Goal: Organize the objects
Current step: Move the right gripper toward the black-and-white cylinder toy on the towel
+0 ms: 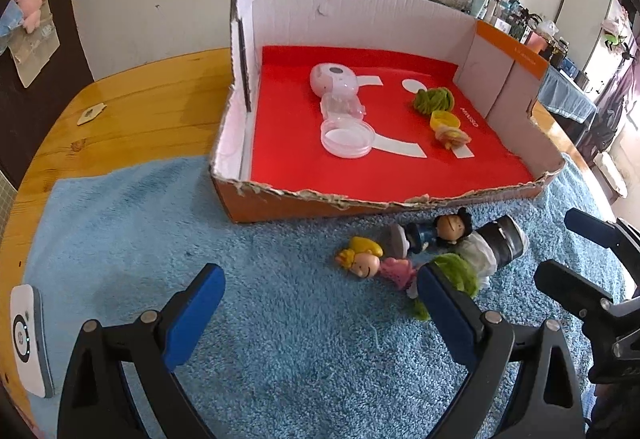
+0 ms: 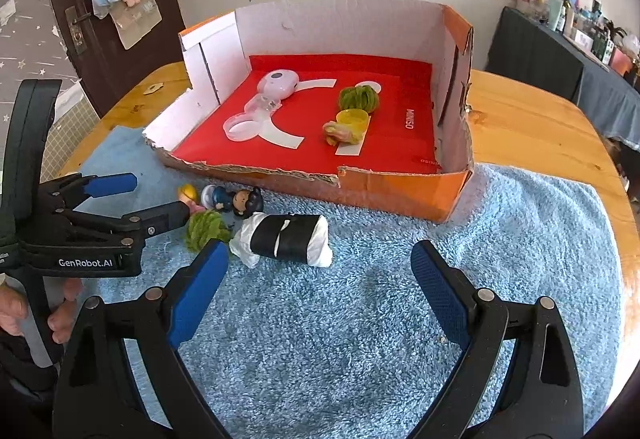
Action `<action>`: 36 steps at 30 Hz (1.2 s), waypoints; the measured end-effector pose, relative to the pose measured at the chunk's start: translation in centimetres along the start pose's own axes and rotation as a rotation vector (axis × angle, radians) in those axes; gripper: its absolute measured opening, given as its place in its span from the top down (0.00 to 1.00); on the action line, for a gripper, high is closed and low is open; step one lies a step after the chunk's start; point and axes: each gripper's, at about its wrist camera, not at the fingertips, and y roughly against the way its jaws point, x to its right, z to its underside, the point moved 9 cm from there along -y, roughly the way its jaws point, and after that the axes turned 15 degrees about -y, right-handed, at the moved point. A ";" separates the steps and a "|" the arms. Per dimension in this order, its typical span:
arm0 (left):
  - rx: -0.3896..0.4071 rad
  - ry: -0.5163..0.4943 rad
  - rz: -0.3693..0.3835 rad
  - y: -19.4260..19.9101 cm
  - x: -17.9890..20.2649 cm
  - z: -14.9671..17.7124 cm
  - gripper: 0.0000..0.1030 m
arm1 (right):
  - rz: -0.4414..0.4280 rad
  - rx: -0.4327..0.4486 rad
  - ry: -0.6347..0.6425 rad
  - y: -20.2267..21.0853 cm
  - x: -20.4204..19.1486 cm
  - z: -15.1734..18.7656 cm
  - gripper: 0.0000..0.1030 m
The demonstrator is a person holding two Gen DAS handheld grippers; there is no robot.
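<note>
On the blue towel [image 1: 160, 219], in front of the cardboard box [image 1: 280, 203], lie a blonde figurine [image 1: 362, 259], a dark-haired figurine [image 1: 444, 229], a green yarn ball [image 1: 456, 275] and a black-and-white roll [image 1: 496, 243]. My left gripper [image 1: 320, 303] hangs open just short of them, its right finger beside the yarn ball and nothing between the pads. My right gripper [image 2: 320, 279] is open over bare towel, with the roll [image 2: 288, 239] just ahead on its left. In the right wrist view the left gripper [image 2: 160, 197] partly covers the blonde figurine [image 2: 188, 195].
The box has a red floor [image 2: 392, 155] holding a pink-white device [image 2: 276, 81], a clear lid [image 2: 242, 127], a green scrunchie [image 2: 358, 97], a yellow cup [image 2: 352, 117] and a small doll [image 2: 338, 133]. A white gadget [image 1: 28, 339] lies at the wooden table's [image 1: 140, 91] left edge.
</note>
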 end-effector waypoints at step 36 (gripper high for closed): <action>-0.012 -0.039 -0.017 -2.2 0.3 -0.2 0.04 | 0.006 -0.067 0.041 -3.7 -1.1 0.4 0.09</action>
